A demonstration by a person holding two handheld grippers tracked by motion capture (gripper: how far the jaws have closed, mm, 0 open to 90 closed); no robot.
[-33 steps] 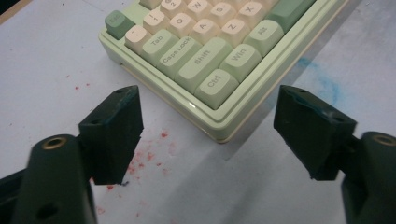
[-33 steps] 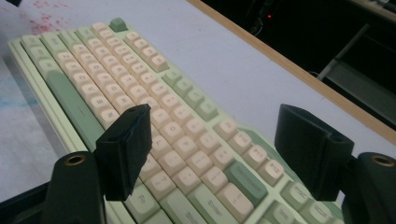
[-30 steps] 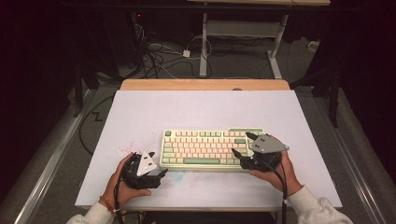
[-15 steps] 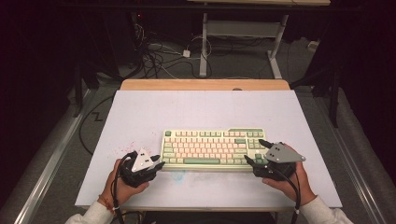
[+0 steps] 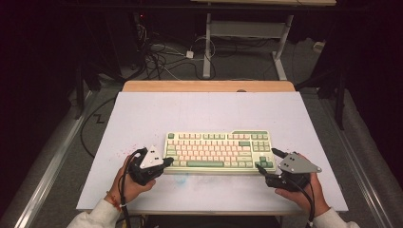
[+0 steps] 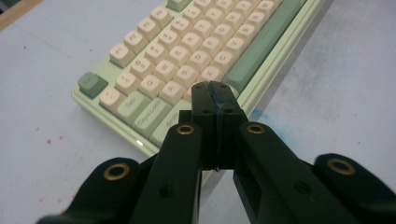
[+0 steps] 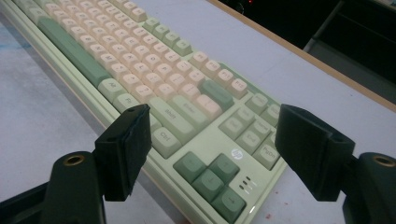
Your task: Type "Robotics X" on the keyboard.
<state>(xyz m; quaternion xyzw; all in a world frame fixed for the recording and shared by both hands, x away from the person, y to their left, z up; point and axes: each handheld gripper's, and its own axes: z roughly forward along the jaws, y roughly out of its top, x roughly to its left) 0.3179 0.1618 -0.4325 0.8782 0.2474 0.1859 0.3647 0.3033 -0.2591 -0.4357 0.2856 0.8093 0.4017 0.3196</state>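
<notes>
I have the left gripper (image 6: 215, 95) with jaws just closed empty over the near-left keys of the keyboard (image 5: 216, 149) mid-desk, right gripper (image 7: 210, 154) open at its right end, ready to press.

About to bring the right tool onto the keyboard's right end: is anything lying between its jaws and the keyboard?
Nothing visible does. The right tool stands open, its jaws straddling the keyboard at the arrow-key corner, with bare keys and frame between them. The white table around that end is bare too.
</notes>
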